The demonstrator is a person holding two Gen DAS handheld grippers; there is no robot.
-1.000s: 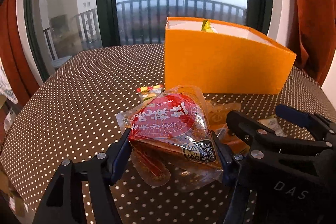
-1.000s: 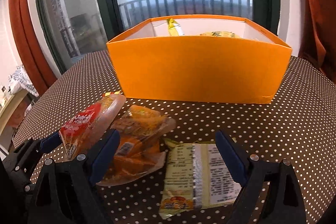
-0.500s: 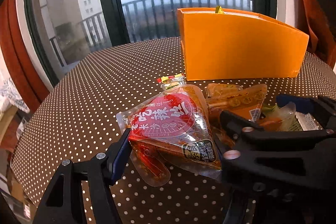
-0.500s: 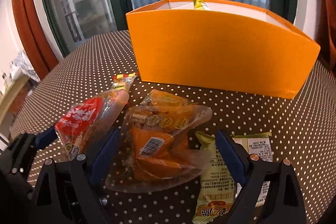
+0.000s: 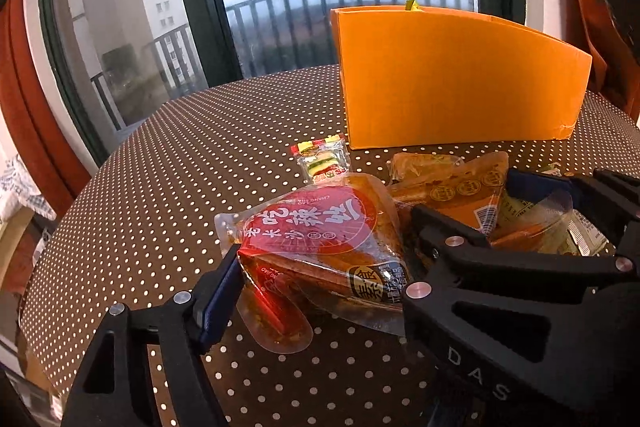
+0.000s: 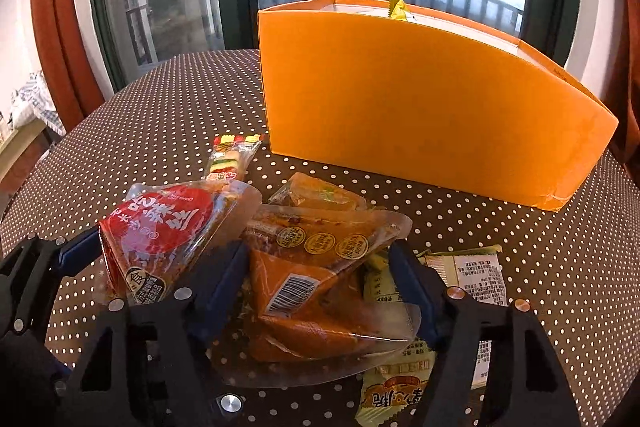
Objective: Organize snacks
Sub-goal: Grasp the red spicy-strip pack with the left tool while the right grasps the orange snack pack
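My left gripper (image 5: 320, 279) is shut on a red triangular snack pack (image 5: 320, 239), held just above the dotted table; the pack also shows in the right wrist view (image 6: 160, 227). My right gripper (image 6: 320, 279) has its jaws on either side of an orange triangular snack pack (image 6: 316, 291), touching it. That pack shows in the left wrist view (image 5: 464, 199). An orange box (image 6: 420, 107) stands behind, with a yellow wrapper (image 6: 398, 9) sticking out of its top.
A small striped candy packet (image 6: 232, 159) lies near the box's left corner. A yellow-green wrapped bar (image 6: 460, 291) lies under my right finger. A smaller clear orange pack (image 6: 320, 193) lies behind the orange one. The brown dotted tablecloth (image 5: 180, 155) ends at the round table edge on the left.
My right gripper moved forward and left over the orange pack and closed in on it. The left gripper, holding the red pack, lowered slightly as the box drew farther off.
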